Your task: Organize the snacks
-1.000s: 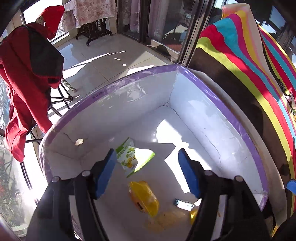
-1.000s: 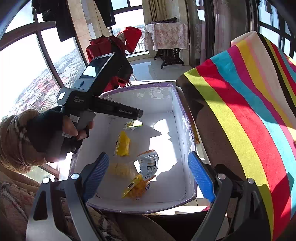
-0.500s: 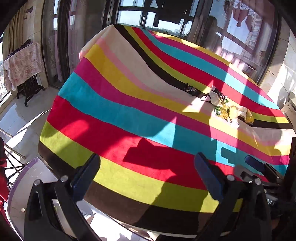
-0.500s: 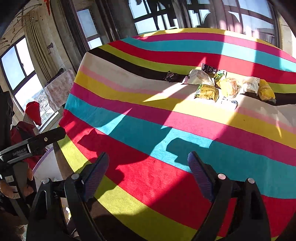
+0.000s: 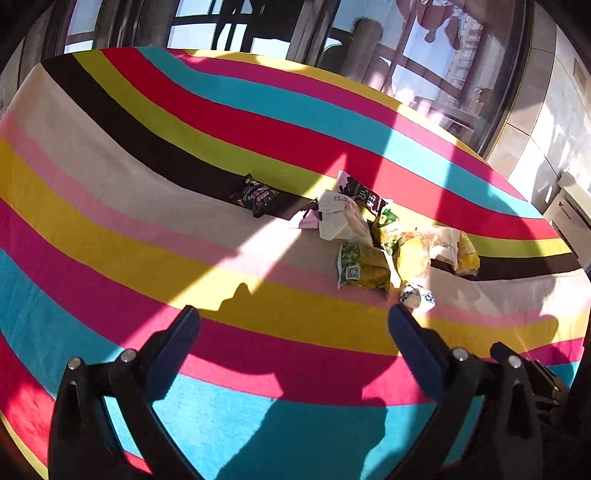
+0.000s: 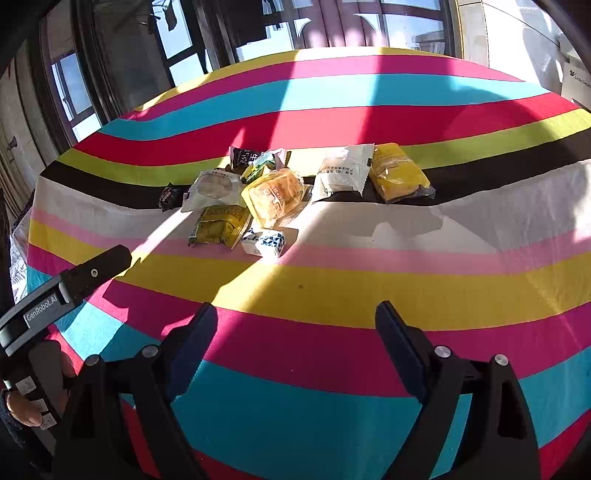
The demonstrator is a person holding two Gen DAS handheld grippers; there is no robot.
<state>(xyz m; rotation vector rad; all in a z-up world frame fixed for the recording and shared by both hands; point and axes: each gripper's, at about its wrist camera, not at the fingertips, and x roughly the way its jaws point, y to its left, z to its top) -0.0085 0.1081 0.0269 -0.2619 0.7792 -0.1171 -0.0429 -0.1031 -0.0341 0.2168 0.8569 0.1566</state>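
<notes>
Both grippers — left gripper [image 5: 291,321] and right gripper [image 6: 295,317] — are hanging wide, holding nothing. Snack packets [image 6: 273,195] are lying far ahead on the striped desk [image 6: 332,291].

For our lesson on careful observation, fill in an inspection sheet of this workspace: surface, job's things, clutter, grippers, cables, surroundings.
Surface: striped cloth covers the table, part sun, part shadow.
Job's things: snack packets in a loose cluster on the white and black stripes; yellow packet at the right end, white packet beside it, small blue-patterned white packet nearest the grippers, dark packet at the left end.
Clutter: nothing seen.
Grippers: left gripper and right gripper both open, empty, above the cloth, short of the snacks.
Cables: nothing seen.
Surroundings: windows behind the table.
</notes>
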